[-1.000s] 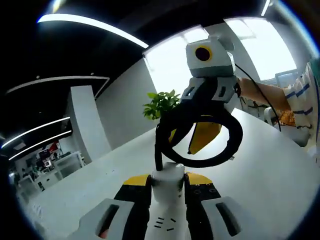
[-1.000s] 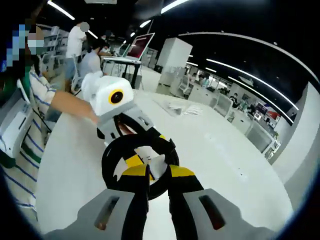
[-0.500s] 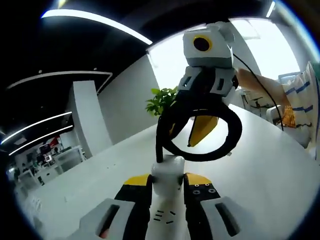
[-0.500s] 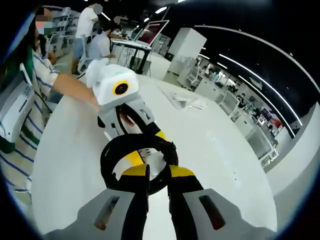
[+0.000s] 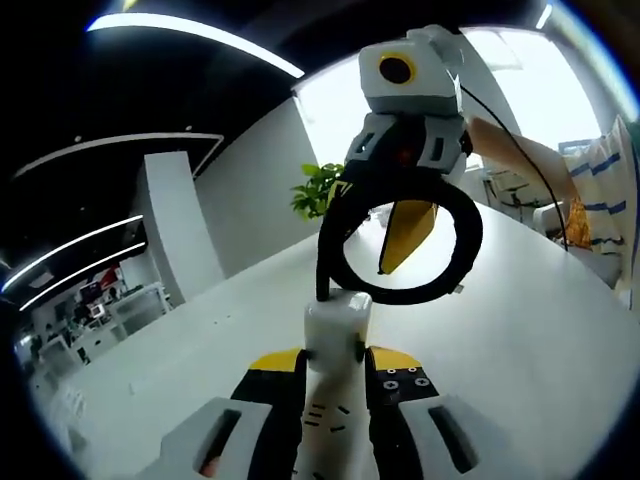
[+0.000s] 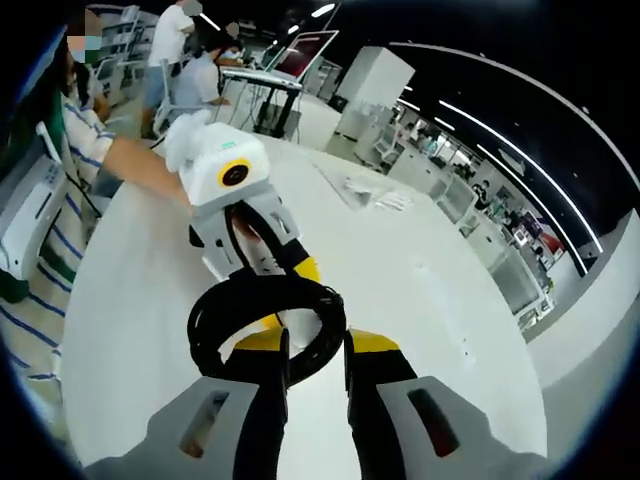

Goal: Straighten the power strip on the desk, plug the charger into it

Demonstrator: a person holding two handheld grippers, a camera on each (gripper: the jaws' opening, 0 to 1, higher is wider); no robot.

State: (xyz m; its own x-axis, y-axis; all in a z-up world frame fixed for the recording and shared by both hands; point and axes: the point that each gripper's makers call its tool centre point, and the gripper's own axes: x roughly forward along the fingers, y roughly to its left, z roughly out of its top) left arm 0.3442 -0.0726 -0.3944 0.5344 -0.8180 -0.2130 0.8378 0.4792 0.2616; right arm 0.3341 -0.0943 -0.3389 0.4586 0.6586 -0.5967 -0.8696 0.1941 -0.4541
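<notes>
In the left gripper view my left gripper (image 5: 335, 358) is shut on the end of a white power strip (image 5: 336, 325), which stands up between its yellow pads. From the strip's top a black cable coil (image 5: 466, 235) rises in a round loop. My right gripper (image 5: 392, 252) reaches in from above, one yellow jaw showing through the loop. In the right gripper view my right gripper (image 6: 316, 342) is shut on the black cable coil (image 6: 212, 305). A bit of the white strip (image 6: 298, 322) shows inside the loop, with the left gripper (image 6: 285, 290) behind it.
Everything is held above a large white desk (image 6: 420, 290). A green plant (image 5: 318, 190) stands at its far end. Papers (image 6: 370, 190) lie on the desk. A person's striped sleeve (image 6: 60, 200) is at the left; other people sit by a monitor (image 6: 305, 55).
The white strip end now stands higher out of my left jaws. The right gripper and coil have risen slightly in the left gripper view. Both grips are unchanged.
</notes>
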